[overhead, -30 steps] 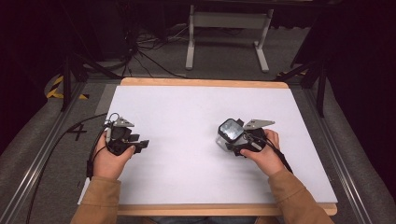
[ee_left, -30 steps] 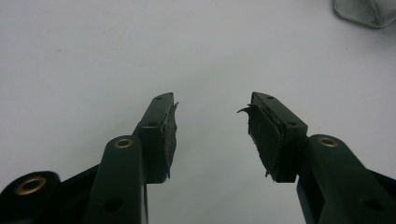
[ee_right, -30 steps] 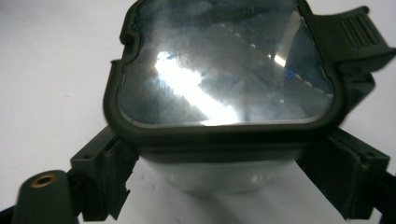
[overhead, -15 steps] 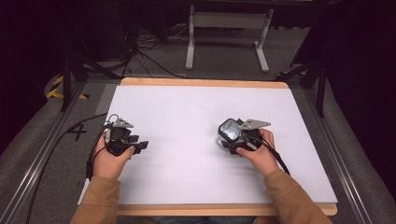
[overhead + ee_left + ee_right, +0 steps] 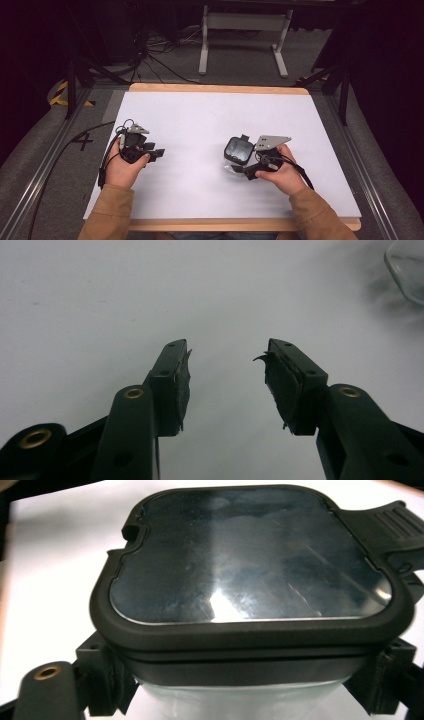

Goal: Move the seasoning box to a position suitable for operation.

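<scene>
A clear glass container with a dark, black-rimmed lid (image 5: 237, 149) is held just above the white table (image 5: 200, 120) at centre right. My right gripper (image 5: 239, 161) is shut on it, one jaw on each side below the lid. The right gripper view looks across the glossy lid (image 5: 250, 565) from close up, with the right gripper (image 5: 245, 680) clamped on the glass body. My left gripper (image 5: 159, 152) lies low over the table at the left, open with nothing between its fingers. In the left gripper view the left gripper (image 5: 227, 347) points across bare white surface, and the container's glass edge (image 5: 407, 265) is at the top right.
The white sheet lies on a wooden board (image 5: 215, 88). Grey padded floor surrounds it, with a "4" mark (image 5: 82, 141) at the left. A metal stand (image 5: 242, 25) and cables (image 5: 150, 55) lie beyond the far edge. A cable (image 5: 65, 150) trails from the left gripper.
My right hand has shifted the container a little toward the person and to the left. The left gripper has stayed in place.
</scene>
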Demonstrator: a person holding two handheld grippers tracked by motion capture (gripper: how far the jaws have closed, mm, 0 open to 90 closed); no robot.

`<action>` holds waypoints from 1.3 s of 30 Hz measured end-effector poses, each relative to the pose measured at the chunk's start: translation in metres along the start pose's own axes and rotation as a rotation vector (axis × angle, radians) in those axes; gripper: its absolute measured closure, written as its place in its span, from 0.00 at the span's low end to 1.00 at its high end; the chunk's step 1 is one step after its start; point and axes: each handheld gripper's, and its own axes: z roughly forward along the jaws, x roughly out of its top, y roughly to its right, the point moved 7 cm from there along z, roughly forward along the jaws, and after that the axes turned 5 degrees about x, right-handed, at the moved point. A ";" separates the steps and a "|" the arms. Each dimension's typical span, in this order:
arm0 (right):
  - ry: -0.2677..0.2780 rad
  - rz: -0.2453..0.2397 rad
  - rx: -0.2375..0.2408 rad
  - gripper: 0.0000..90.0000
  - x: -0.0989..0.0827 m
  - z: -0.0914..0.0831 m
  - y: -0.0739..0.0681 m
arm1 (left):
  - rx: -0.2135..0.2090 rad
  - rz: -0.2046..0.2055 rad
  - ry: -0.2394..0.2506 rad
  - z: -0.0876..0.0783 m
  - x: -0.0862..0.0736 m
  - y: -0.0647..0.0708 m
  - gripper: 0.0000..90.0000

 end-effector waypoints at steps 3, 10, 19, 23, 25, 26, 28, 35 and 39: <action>-0.019 -0.056 0.095 0.17 -0.003 0.006 -0.015 | -0.005 0.001 0.003 0.000 0.002 0.001 0.59; -0.074 -0.129 0.200 0.17 -0.014 0.015 -0.027 | -0.014 0.011 -0.001 0.004 0.005 0.003 0.59; -0.158 -0.153 0.203 0.16 -0.023 0.012 -0.025 | -0.016 0.020 -0.004 0.005 0.005 0.004 0.59; -0.170 -0.146 0.196 0.16 -0.025 0.011 -0.025 | -0.019 0.017 -0.002 0.005 0.006 0.005 0.59; -0.174 -0.134 0.190 0.16 -0.026 0.008 -0.025 | -0.019 0.018 -0.001 0.005 0.007 0.006 0.59; -0.176 -0.127 0.184 0.16 -0.026 0.006 -0.025 | -0.028 0.018 -0.003 0.005 0.007 0.007 0.59; -0.187 -0.120 0.177 0.17 -0.028 -0.001 -0.024 | -0.031 0.021 0.002 0.006 0.009 0.008 0.59; -0.222 -0.117 0.142 0.50 -0.031 -0.039 -0.019 | -0.048 0.031 -0.001 0.009 0.015 0.011 0.59; -0.241 -0.091 0.130 0.93 -0.033 -0.051 -0.016 | -0.060 0.042 -0.005 0.013 0.017 0.014 0.59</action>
